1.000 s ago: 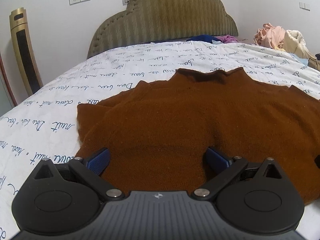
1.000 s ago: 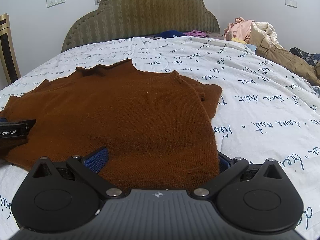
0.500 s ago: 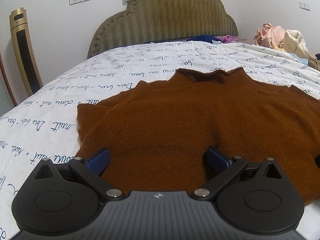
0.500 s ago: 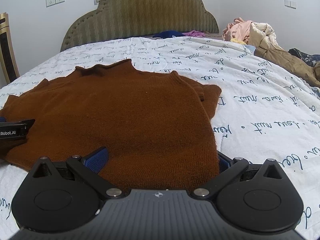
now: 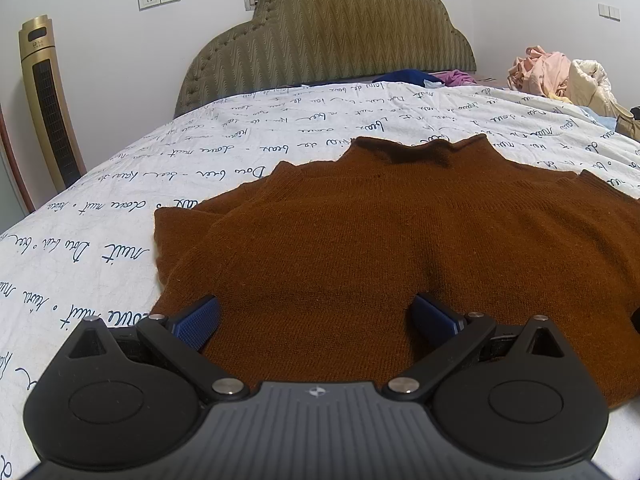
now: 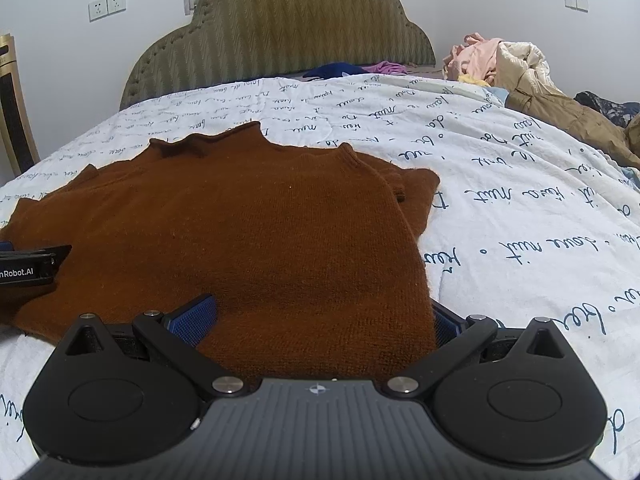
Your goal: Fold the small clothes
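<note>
surface: bed [image 5: 280, 148] under white script-print cover | on cover: brown sweater [image 5: 400, 248] flat, collar toward headboard [image 5: 332, 36] | by headboard: blue and purple garments [image 5: 424, 77] | right of headboard: heap of pink, cream, tan clothes [image 6: 516, 68]

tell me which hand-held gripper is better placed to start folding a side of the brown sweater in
Right, marginally. The right hand-held gripper is open and straddles the brown sweater at its side edge by the hem. The left hand-held gripper, also open, sits further inside the hem.
</note>
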The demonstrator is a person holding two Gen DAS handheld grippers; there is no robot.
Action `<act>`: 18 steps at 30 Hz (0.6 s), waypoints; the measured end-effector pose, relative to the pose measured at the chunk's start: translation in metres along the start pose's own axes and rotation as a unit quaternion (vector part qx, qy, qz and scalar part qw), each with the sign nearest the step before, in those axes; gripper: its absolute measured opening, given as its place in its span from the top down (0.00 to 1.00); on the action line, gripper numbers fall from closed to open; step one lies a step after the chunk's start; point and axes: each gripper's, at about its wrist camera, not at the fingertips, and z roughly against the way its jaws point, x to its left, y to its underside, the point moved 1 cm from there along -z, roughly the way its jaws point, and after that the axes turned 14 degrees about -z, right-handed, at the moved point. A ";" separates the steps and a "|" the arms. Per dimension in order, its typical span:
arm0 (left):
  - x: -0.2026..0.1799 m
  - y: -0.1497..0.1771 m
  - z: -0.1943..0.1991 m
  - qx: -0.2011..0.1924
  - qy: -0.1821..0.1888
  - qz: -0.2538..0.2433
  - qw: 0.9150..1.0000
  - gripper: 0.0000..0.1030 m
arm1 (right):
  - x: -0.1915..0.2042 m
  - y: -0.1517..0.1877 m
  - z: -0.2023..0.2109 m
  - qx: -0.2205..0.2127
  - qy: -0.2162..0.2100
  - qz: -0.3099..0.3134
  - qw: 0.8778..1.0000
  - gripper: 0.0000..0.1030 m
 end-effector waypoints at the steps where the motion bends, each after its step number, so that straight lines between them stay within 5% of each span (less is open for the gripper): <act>1: 0.000 0.000 0.000 0.000 0.000 0.000 1.000 0.00 | 0.000 0.000 0.000 0.000 -0.001 -0.001 1.000 0.00; 18: 0.000 0.000 0.000 0.000 0.000 0.000 1.000 0.00 | -0.001 0.000 0.000 0.001 -0.004 -0.006 1.000 0.00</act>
